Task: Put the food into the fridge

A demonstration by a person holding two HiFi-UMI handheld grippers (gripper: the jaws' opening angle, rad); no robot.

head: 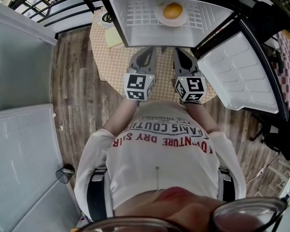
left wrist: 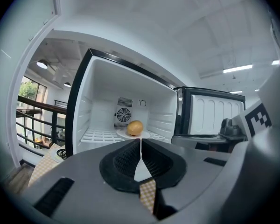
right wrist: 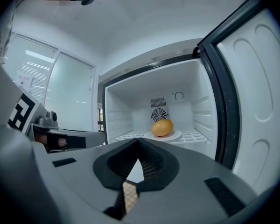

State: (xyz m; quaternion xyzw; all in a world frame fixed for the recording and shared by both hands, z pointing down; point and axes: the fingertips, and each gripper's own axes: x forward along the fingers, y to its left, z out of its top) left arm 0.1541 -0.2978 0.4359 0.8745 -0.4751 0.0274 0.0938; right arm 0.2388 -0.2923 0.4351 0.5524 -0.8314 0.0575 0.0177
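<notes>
Looking down from the head view first: the food (head: 172, 10), a round yellow-orange thing (fruit or bun, can't tell), already sits on a white plate (head: 159, 16) on the wire shelf inside the open fridge (head: 120, 28). The fridge stands on a checkered table (head: 111, 62). My left gripper (head: 147, 53) and right gripper (head: 180, 53) hang side by side just on the near side of the opening, both pinched together with nothing in them. So I reckon the putting-in part is done and what's left is the door (head: 241, 71), which is swung wide to the right.

Left gripper view: jaws meet tip to tip, empty, aimed at the food on the far shelf. The door is open on the right.

Right gripper view: same story, jaws together, nothing held, plate dead ahead, and the door's inner panel fills the right side close by.

To do it well, I'd use the right gripper as a closed pusher. I'd get round the door's free edge to its outer face and swing it in an arc, pulling the left gripper clear of the opening first.

Room-wise, there's plenty of space on the left. The table rim is near me, and the door edge and black frame are the things to clip on the right. The plate sits well back from the shelf front, so I doubt the door will catch it.
</notes>
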